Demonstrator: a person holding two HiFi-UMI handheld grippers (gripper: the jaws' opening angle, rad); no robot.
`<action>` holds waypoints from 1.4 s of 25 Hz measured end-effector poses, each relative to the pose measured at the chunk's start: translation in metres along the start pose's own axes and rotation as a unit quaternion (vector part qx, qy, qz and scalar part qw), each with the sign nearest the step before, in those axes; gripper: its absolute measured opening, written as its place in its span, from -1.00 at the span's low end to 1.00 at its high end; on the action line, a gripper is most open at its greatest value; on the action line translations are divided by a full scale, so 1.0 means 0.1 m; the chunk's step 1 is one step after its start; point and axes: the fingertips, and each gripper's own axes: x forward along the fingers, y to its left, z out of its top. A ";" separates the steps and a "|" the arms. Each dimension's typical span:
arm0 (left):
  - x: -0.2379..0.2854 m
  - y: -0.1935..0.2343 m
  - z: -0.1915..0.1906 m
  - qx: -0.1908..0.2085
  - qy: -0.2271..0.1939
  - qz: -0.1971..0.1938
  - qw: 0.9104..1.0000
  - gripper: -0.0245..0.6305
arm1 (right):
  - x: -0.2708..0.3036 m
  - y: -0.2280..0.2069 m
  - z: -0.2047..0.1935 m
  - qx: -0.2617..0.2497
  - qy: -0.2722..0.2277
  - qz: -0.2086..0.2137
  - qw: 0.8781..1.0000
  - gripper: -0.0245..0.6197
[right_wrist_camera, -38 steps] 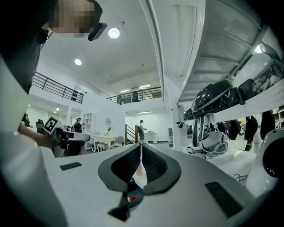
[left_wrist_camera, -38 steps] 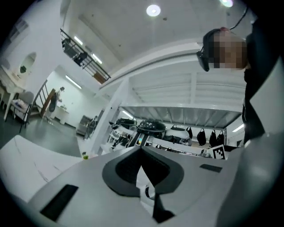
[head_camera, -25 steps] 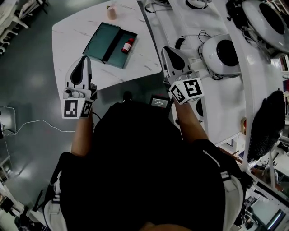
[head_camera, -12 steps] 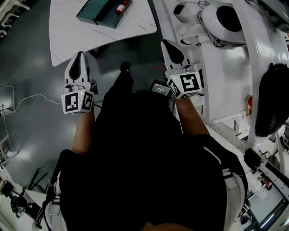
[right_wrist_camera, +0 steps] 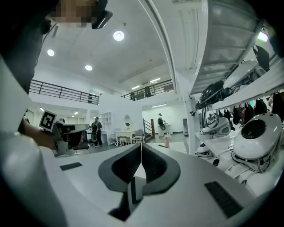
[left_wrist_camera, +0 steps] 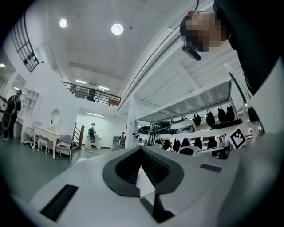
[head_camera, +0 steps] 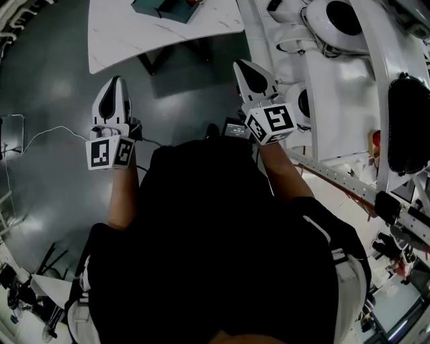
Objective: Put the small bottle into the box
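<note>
Your white, marble-veined tabletop [head_camera: 134,40] with rounded corners carries the flat teal box [head_camera: 164,8], well back from its near edge. Your left gripper [head_camera: 117,82] and right gripper [head_camera: 242,66], smooth white shells with ribbed dark pads, are pressed together on nothing, short of that edge. The small bottle [head_camera: 195,2] shows only as a red speck at the box's right half.

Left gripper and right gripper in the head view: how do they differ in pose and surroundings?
The left gripper points straight up the picture; the right gripper leans toward the upper left. The left gripper is over dark floor; the right gripper is beside the white workbench. Shared: both have jaws together, nothing between them, and both are short of the table.
</note>
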 end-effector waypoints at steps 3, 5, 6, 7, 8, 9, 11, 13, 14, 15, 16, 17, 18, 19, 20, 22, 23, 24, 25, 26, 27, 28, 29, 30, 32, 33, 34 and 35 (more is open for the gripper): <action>-0.18 0.19 0.04 -0.002 -0.002 -0.011 1.000 -0.88 | -0.04 0.25 0.00 -0.007 0.007 -0.024 1.000 -0.82; -0.32 0.26 0.07 -0.002 -0.002 -0.035 0.999 -0.88 | -0.06 0.45 0.00 -0.011 0.007 -0.037 0.999 -0.82; -0.42 0.29 0.06 -0.006 0.001 -0.048 0.999 -0.88 | -0.06 0.58 -0.02 -0.011 0.008 -0.041 0.999 -0.82; -0.54 0.32 0.05 -0.009 0.004 -0.060 0.998 -0.88 | -0.06 0.73 -0.05 -0.012 0.010 -0.044 0.999 -0.82; -0.66 0.35 0.02 -0.013 0.009 -0.070 0.997 -0.88 | -0.06 0.88 -0.07 -0.012 0.011 -0.044 0.999 -0.82; -0.79 0.37 -0.03 -0.019 0.014 -0.078 0.997 -0.88 | -0.06 1.04 -0.09 -0.013 0.011 -0.044 0.999 -0.82; -1.05 0.42 -0.18 -0.042 0.028 -0.085 0.995 -0.88 | -0.10 1.31 -0.14 -0.006 0.010 -0.045 0.999 -0.82; -1.29 0.48 -0.32 -0.070 0.038 -0.087 0.993 -0.88 | -0.19 1.49 -0.25 0.005 0.015 -0.051 0.999 -0.82; -1.38 0.52 -0.35 -0.077 0.040 -0.087 0.992 -0.88 | -0.23 1.56 -0.30 0.005 0.020 -0.056 0.998 -0.82; -1.46 0.56 -0.36 -0.078 0.041 -0.088 0.992 -0.88 | -0.27 1.62 -0.36 0.004 0.025 -0.063 0.998 -0.82; -1.54 0.61 -0.38 -0.077 0.043 -0.090 0.992 -0.88 | -0.32 1.68 -0.40 0.004 0.032 -0.070 0.997 -0.82; -1.63 0.64 -0.40 -0.076 0.046 -0.092 0.992 -0.88 | -0.38 1.73 -0.44 0.005 0.039 -0.077 0.996 -0.82; -1.71 0.65 -0.43 -0.076 0.050 -0.095 0.991 -0.88 | -0.46 1.78 -0.47 0.006 0.048 -0.083 0.995 -0.82; -1.78 0.65 -0.47 -0.074 0.054 -0.098 0.991 -0.88 | -0.54 1.83 -0.51 0.007 0.056 -0.087 0.995 -0.82; -1.82 0.64 -0.50 -0.071 0.057 -0.099 0.991 -0.88 | -0.59 1.86 -0.53 0.009 0.062 -0.088 0.994 -0.82; -1.86 0.63 -0.52 -0.065 0.059 -0.099 0.991 -0.88 | -0.66 1.90 -0.55 0.010 0.067 -0.086 0.994 -0.82; -1.86 0.62 -0.52 -0.065 0.058 -0.098 0.991 -0.88 | -0.68 1.89 -0.54 0.009 0.067 -0.084 0.994 -0.82; -1.86 0.58 -0.52 -0.068 0.056 -0.096 0.991 -0.88 | -0.70 1.88 -0.53 0.008 0.065 -0.082 0.994 -0.82; -1.86 0.53 -0.51 -0.070 0.056 -0.095 0.991 -0.88 | -0.71 1.87 -0.51 0.007 0.063 -0.077 0.995 -0.82; -1.85 0.48 -0.51 -0.072 0.056 -0.097 0.991 -0.88 | -0.72 1.86 -0.49 0.005 0.060 -0.067 0.996 -0.82; -1.82 0.41 -0.50 -0.071 0.057 -0.102 0.991 -0.88 | -0.70 1.86 -0.45 0.003 0.054 -0.053 0.997 -0.82; -1.76 0.34 -0.48 -0.069 0.058 -0.108 0.990 -0.88 | -0.68 1.85 -0.41 0.000 0.046 -0.036 0.998 -0.82; -1.68 0.27 -0.45 -0.067 0.058 -0.115 0.989 -0.88 | -0.65 1.83 -0.36 -0.004 0.039 -0.020 0.999 -0.82; -1.61 0.19 -0.40 -0.065 0.057 -0.121 0.989 -0.88 | -0.62 1.81 -0.30 -0.009 0.033 -0.006 0.999 -0.82; -1.48 0.01 -0.33 -0.062 0.056 -0.130 0.988 -0.88 | -0.63 1.74 -0.21 -0.017 0.026 0.012 0.999 -0.82; -1.43 -0.08 -0.32 -0.062 0.057 -0.135 0.987 -0.88 | -0.65 1.69 -0.17 -0.020 0.024 0.016 0.999 -0.82; -1.37 -0.16 -0.32 -0.062 0.060 -0.140 0.986 -0.88 | -0.67 1.63 -0.15 -0.019 0.021 0.018 0.999 -0.82; -1.32 -0.25 -0.33 -0.060 0.065 -0.146 0.985 -0.88 | -0.71 1.56 -0.13 -0.017 0.019 0.017 1.000 -0.82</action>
